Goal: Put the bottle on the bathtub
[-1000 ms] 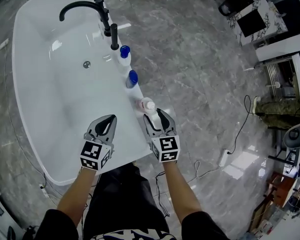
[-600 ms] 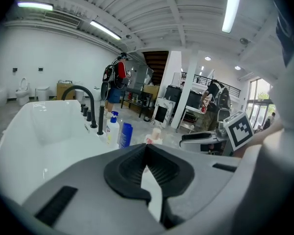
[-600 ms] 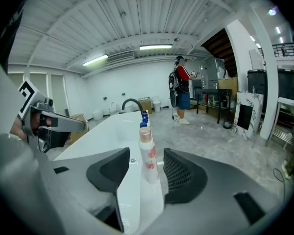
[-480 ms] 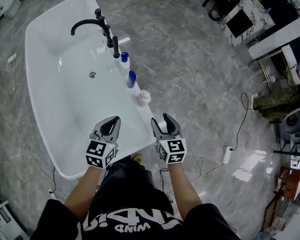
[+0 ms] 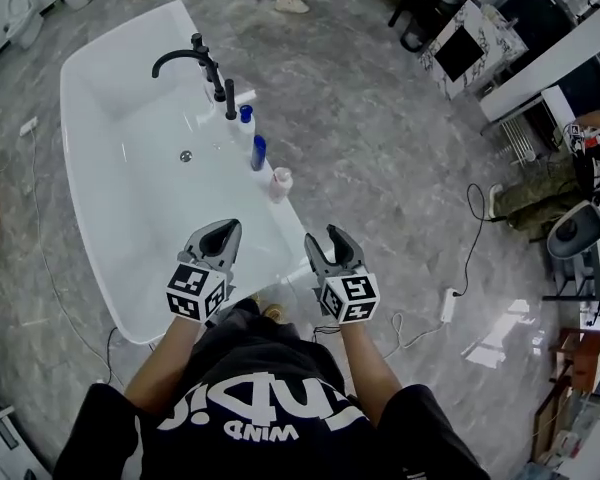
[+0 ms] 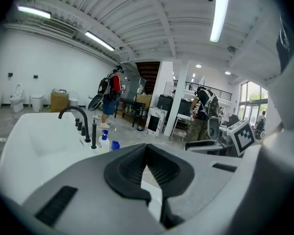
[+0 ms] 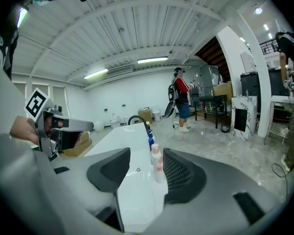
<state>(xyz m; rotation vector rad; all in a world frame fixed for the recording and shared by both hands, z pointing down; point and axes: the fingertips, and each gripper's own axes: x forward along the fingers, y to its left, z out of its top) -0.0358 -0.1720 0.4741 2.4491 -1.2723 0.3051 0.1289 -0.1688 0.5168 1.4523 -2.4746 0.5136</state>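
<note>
The left tongs (image 5: 218, 236) (image 6: 147, 151) are closed tip to tip with nothing between them. The right tongs (image 5: 332, 240) (image 7: 144, 173) stand wide apart and are also empty. Both are held at the near end of the white bathtub (image 5: 130, 33) (image 7: 132, 146). The bottle (image 5: 280, 183) (image 7: 157, 161), white with a pale cap, stands upright on the bathtub's right edge, well clear of both tongs. Farther along that edge stand a blue-capped bottle (image 5: 258, 152), a blue-topped pump bottle (image 5: 244, 118) and a black faucet (image 5: 185, 60).
</note>
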